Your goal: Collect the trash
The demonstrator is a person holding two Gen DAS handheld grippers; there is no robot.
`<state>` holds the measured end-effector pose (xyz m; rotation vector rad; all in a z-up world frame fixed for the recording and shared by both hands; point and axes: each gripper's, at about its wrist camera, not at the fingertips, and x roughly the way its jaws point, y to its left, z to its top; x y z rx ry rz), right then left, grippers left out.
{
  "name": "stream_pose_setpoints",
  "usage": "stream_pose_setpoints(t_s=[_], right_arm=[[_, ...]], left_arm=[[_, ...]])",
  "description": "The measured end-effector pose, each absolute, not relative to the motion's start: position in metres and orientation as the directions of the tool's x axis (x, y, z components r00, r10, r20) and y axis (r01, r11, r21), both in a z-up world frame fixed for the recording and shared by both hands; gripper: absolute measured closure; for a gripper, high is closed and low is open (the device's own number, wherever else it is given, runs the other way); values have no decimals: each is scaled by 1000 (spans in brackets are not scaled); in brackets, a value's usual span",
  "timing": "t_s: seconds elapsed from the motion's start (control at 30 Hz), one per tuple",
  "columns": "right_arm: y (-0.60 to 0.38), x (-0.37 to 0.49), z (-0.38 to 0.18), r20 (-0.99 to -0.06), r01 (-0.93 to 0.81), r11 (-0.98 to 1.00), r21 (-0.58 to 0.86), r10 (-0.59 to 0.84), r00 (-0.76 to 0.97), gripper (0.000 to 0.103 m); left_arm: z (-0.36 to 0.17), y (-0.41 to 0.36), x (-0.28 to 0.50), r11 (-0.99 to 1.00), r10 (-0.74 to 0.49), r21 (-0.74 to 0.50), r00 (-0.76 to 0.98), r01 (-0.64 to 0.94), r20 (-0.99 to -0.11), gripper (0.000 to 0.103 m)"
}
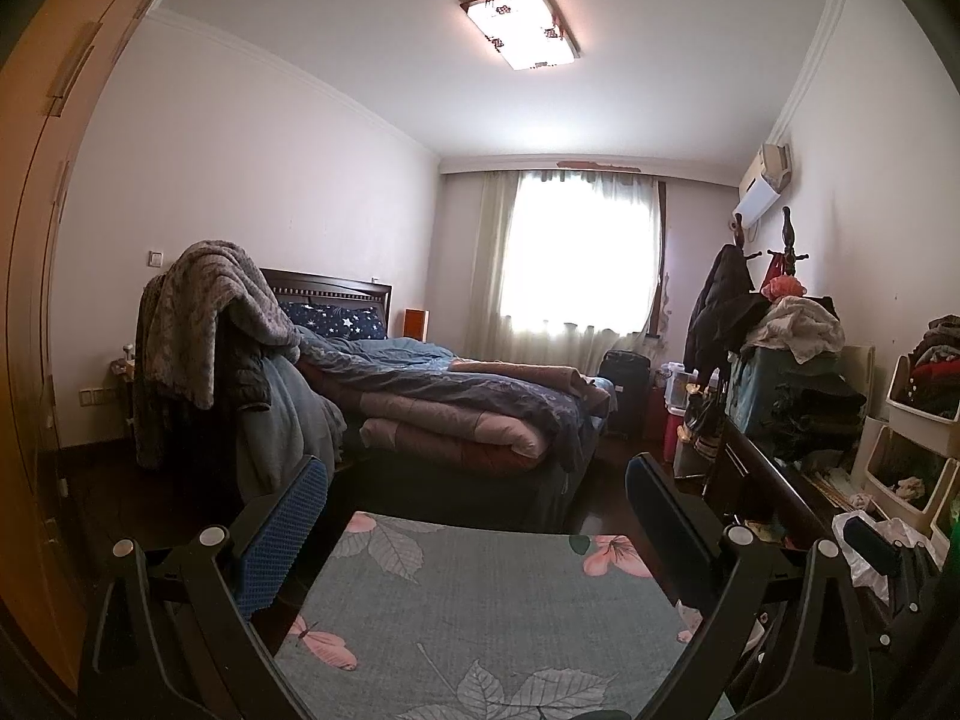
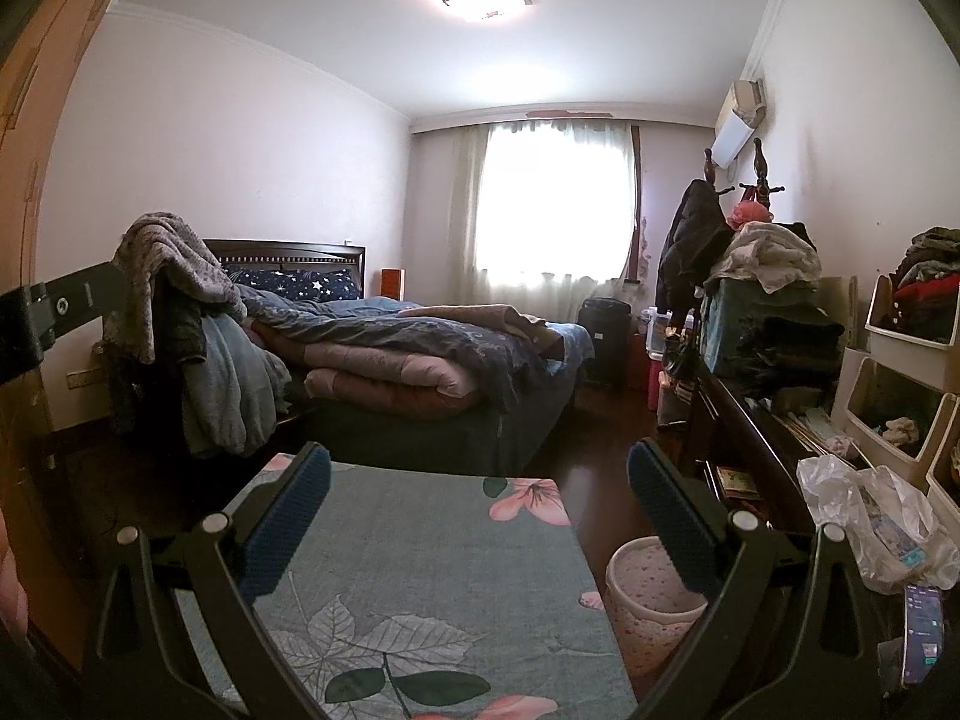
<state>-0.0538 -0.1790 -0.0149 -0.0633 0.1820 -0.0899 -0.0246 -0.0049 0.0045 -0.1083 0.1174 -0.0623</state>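
Observation:
A pink speckled waste bin (image 2: 651, 603) stands on the dark floor to the right of a table with a teal flowered cloth (image 2: 420, 570), partly behind my right finger. My right gripper (image 2: 477, 516) is open and empty above the cloth. My left gripper (image 1: 477, 525) is open and empty above the same cloth (image 1: 480, 612). A crumpled clear plastic bag (image 2: 870, 516) lies on the dark desk at the right; it also shows in the left wrist view (image 1: 870, 546). No loose trash shows on the cloth.
A bed (image 2: 420, 348) with heaped quilts fills the middle of the room. A dark wooden desk (image 2: 750, 438) with piled clothes and white storage bins (image 2: 900, 396) lines the right wall. A wardrobe door (image 1: 36, 300) is at the left. A phone (image 2: 921, 630) lies near the bag.

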Motion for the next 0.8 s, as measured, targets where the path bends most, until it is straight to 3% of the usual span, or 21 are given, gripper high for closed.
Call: stream_pose_setpoints(t_s=[0.8], right_arm=[[-176,-50,-20,-201,66,994,-84,-81,976,3]], left_arm=[[11,-4,-27,992,-36,-124,992,22,-118,4]])
